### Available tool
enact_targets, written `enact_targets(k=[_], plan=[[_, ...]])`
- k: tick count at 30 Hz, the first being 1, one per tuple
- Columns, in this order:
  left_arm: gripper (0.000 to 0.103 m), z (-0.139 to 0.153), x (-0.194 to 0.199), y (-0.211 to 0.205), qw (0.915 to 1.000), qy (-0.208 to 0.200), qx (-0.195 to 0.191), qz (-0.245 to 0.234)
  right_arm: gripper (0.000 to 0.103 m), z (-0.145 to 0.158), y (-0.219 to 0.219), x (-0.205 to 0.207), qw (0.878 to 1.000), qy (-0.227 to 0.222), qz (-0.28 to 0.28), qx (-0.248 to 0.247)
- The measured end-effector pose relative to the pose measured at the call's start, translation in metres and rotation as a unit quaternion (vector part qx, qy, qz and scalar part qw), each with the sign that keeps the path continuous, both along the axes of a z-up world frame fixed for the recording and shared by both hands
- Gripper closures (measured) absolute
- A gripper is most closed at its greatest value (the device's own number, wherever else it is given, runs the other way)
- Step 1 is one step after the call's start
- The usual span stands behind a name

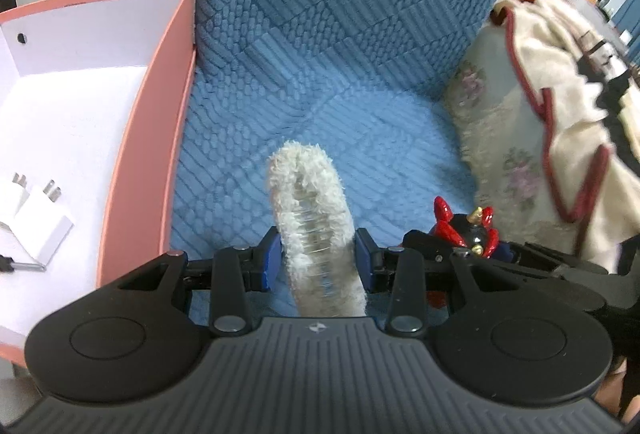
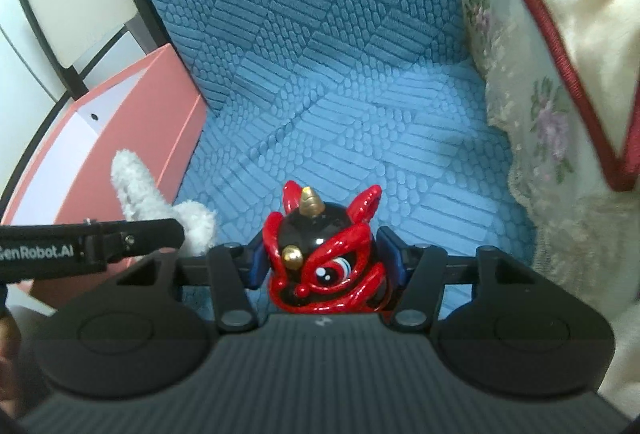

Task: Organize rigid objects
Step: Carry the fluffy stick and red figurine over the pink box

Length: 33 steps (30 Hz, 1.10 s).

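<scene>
A: How far along is the tidying looking?

B: Partly done, I'd judge. 2 white chargers (image 1: 38, 222) are already lying on the white floor of the pink box (image 1: 160, 122), with a small dark-ended metal piece just beside them that I can't identify. 2 more things are being held above the blue quilted seat cover (image 1: 320, 54), not yet boxed.

A: Who is holding what?

B: The left gripper (image 1: 318, 258) is pinching a fluffy white hair clip (image 1: 308, 206) between its blue pads, fingers narrowed onto the clip's sides. The right gripper (image 2: 326, 256) is clamping a red and black lion head figurine (image 2: 324, 250), fingers closed in against both its flanks.

A: What are the 2 things looking like?

B: The clip is long, arched and furry, with clear plastic teeth showing down its middle, and it is pointing away from the camera. The figurine is glossy, probably ceramic or hard plastic, with a gold horn, a gold stud and a painted eye, sitting upright in the grip.

A: And the box?

B: It is standing to the left of both grippers, touching the seat cover's edge, with plenty of bare floor showing. A cream blanket with red trim (image 1: 560, 86) is lying to the right
</scene>
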<state>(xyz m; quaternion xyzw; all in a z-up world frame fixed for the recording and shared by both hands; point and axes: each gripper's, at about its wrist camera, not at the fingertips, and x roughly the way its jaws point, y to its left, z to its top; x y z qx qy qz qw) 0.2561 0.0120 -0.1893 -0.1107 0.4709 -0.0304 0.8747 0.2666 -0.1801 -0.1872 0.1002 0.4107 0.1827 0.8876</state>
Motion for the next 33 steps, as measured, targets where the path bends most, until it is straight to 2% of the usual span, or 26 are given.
enact_targets(k=[9,15,25,33], plan=[[0.059,0.036,-0.036,-0.011,0.9997,-0.02,0.006,-0.013,0.045,0.051,-0.017,-0.041,1.0,-0.023,-0.004,-0.006],[0.059,0.058,-0.066,-0.01,0.9994,-0.032,-0.004,-0.016,0.045,0.079,-0.024,-0.073,0.999,-0.036,0.002,-0.003],[0.059,0.089,-0.11,-0.012,0.998,-0.056,-0.008,-0.028,0.045,0.106,-0.028,-0.116,0.999,-0.052,0.017,-0.002],[0.059,0.108,-0.134,0.007,0.9974,-0.071,-0.006,-0.011,0.045,0.124,-0.015,-0.134,0.997,-0.071,0.037,0.0]])
